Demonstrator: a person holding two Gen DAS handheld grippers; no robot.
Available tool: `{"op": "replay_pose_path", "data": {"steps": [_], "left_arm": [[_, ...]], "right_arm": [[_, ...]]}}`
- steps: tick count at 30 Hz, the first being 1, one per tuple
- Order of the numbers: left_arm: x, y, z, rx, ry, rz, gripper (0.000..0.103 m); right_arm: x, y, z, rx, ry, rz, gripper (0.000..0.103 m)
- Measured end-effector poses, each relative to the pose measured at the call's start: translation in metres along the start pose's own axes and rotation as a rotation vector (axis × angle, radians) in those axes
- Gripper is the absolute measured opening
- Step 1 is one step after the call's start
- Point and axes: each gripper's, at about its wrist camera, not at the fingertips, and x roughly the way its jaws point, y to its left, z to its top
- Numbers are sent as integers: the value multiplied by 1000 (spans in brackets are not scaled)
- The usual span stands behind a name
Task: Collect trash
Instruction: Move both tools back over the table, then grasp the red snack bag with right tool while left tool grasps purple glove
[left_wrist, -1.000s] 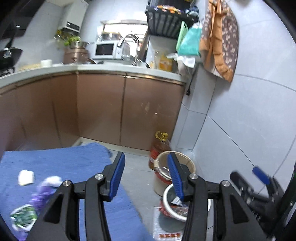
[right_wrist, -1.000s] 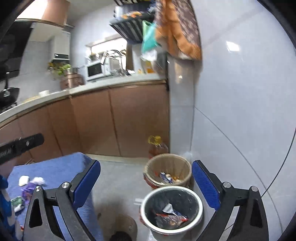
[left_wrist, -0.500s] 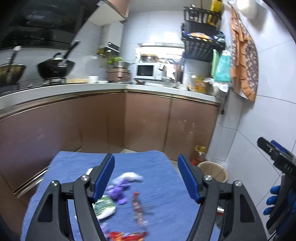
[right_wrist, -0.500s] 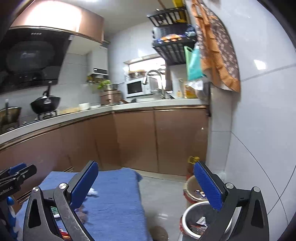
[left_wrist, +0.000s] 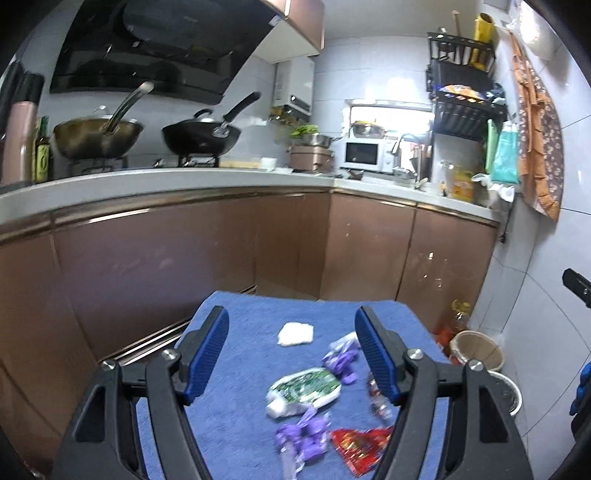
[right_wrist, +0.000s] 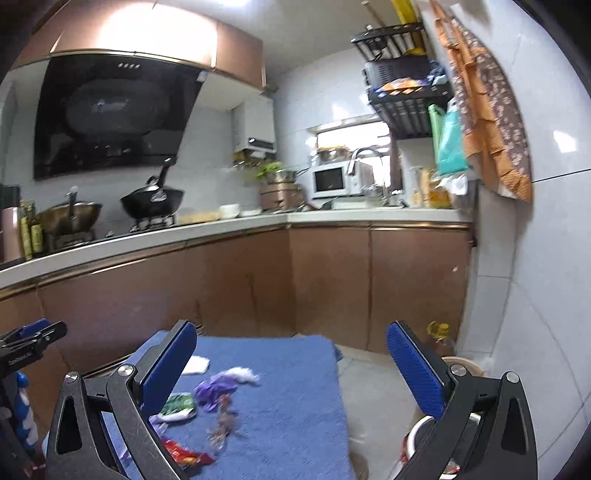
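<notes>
Blue cloth (left_wrist: 236, 424) covers the low worktop in a kitchen. Closest, the left gripper (left_wrist: 291, 356) has its fingers wide apart, just opened more, with nothing pinched. The right gripper (right_wrist: 291, 363) is wide apart too and holds nothing. On the cloth lie a red wrapper (left_wrist: 360, 445), purple wrappers (left_wrist: 304, 441), a green and white packet (left_wrist: 304, 389) and a white tissue (left_wrist: 295, 334). Past the cloth's right side, bins (left_wrist: 476, 349) stand on the floor. Farther back are brown cupboards (left_wrist: 288, 236).
</notes>
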Motion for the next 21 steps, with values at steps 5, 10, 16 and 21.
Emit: {"op": "replay_pose_path", "data": {"steps": [5, 10, 16, 21], "left_arm": [[6, 25, -27, -46, 64, 4, 69], [22, 36, -58, -76, 129, 1, 69], [47, 42, -91, -97, 221, -11, 69], [71, 40, -112, -111, 305, -43, 69]], "right_arm": [[12, 9, -14, -15, 63, 115, 103], [33, 20, -38, -11, 148, 224, 103], [64, 42, -78, -18, 279, 343, 103], [88, 59, -105, -24, 377, 420, 103]]}}
